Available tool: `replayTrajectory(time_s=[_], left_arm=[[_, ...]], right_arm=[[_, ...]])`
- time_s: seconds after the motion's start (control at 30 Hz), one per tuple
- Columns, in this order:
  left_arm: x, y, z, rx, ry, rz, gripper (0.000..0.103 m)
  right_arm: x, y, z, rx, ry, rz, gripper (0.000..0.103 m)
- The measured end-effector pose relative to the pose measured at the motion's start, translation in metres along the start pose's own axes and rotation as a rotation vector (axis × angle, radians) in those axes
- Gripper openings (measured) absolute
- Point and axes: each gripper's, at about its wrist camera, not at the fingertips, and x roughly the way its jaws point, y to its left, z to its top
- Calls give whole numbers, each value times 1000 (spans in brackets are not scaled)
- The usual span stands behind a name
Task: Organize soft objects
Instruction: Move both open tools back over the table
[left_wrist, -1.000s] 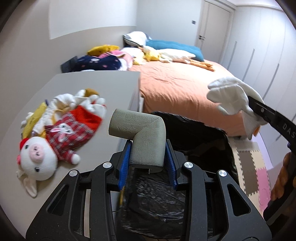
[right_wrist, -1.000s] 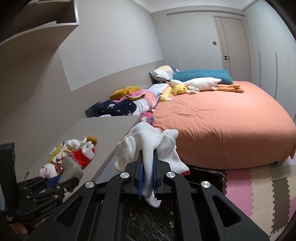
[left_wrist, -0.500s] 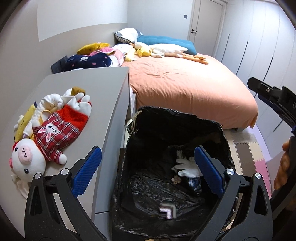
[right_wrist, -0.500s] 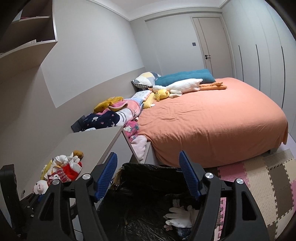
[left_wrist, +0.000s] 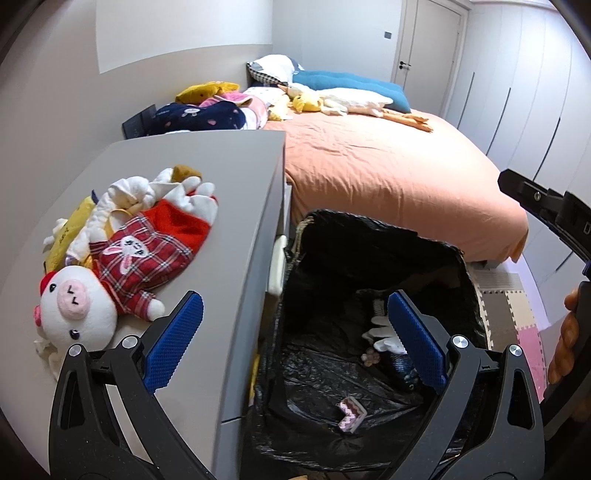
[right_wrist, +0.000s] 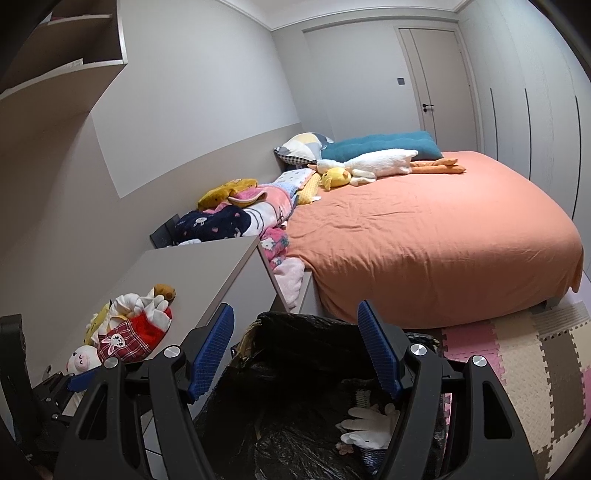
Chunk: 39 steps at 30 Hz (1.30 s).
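A black-lined bin (left_wrist: 458, 258) (right_wrist: 325, 323) stands between the grey cabinet and the bed. Inside it lie white gloves (left_wrist: 382, 334) (right_wrist: 369, 424) and a small grey foam corner piece (left_wrist: 351, 410). My left gripper (left_wrist: 295, 339) hangs open over the bin's left side with nothing between its fingers. Over the same bin, my right gripper (right_wrist: 295, 350) is open and empty too. On the grey cabinet top (left_wrist: 207, 162) (right_wrist: 207, 266) lies a pile of plush toys: a white pig in a red plaid outfit (left_wrist: 110, 273) (right_wrist: 110, 345), with white and yellow toys behind.
An orange bed (left_wrist: 388, 173) (right_wrist: 424, 236) fills the room behind the bin, with a white goose plush (right_wrist: 373, 162), a yellow plush (right_wrist: 334, 177), pillows and folded blankets (right_wrist: 236, 218). A foam puzzle mat (right_wrist: 524, 358) covers the floor at right. A person's hand (left_wrist: 565, 347) holds the right gripper.
Both grippers opened: the left let go of the grey foam corner piece and the right let go of the white gloves. Both things now lie in the bin.
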Motion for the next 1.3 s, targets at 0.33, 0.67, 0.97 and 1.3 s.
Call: replayTrajectory(time_s=[0.33,0.67,0.97,1.3], left_arm=[[-10,35,4,-46,-9,61,97],[-24,87,2,-113,-20,121,97],[-33,141,-8,-196,-21,169,97],[-38,192,-16,-276,-19,207,97]], right_arm=[[18,34,1,-35,29,51,70],[42,84,0,-94,70,114,70],[64,140,-11,-174,115,166,70],[88,189,-26,-244,168,221,71]])
